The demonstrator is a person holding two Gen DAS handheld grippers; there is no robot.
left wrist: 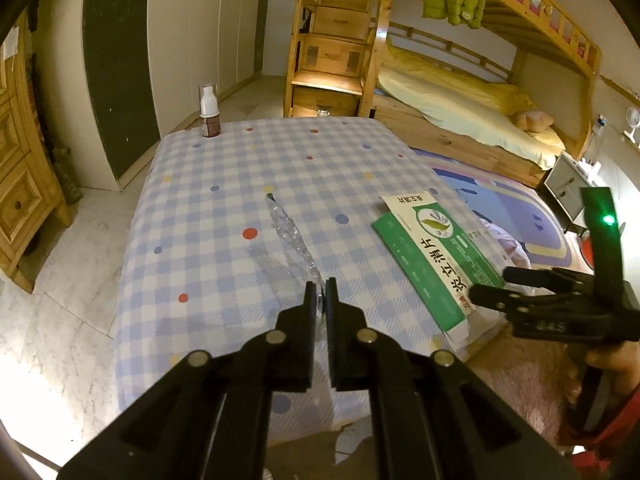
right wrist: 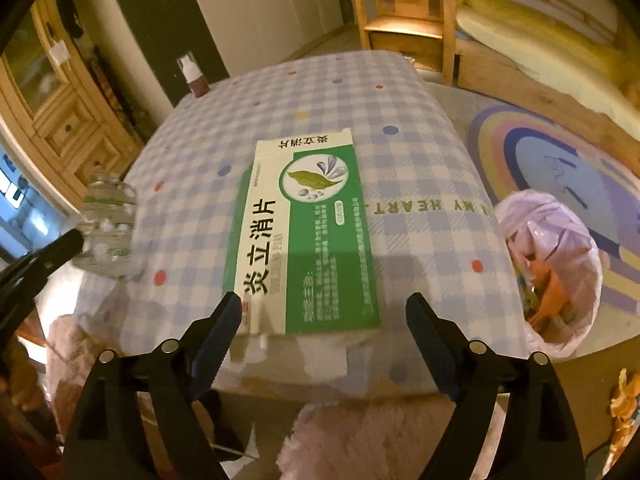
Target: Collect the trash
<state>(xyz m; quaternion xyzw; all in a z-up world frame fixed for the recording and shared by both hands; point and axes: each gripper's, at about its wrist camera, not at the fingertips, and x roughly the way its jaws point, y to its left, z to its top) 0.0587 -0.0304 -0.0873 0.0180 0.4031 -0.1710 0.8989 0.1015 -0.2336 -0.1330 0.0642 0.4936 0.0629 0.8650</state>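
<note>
one box, one wrapper, one bottle.

Counted on the blue-checked tablecloth: one flattened green-and-white cardboard box, one crumpled clear plastic wrapper, one white-capped brown bottle. One pink-lined bin is noted beside it.

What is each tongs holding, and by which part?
Left tongs grip the crushed clear bottle by its near end. Right tongs are open, empty, over the green box.
</note>
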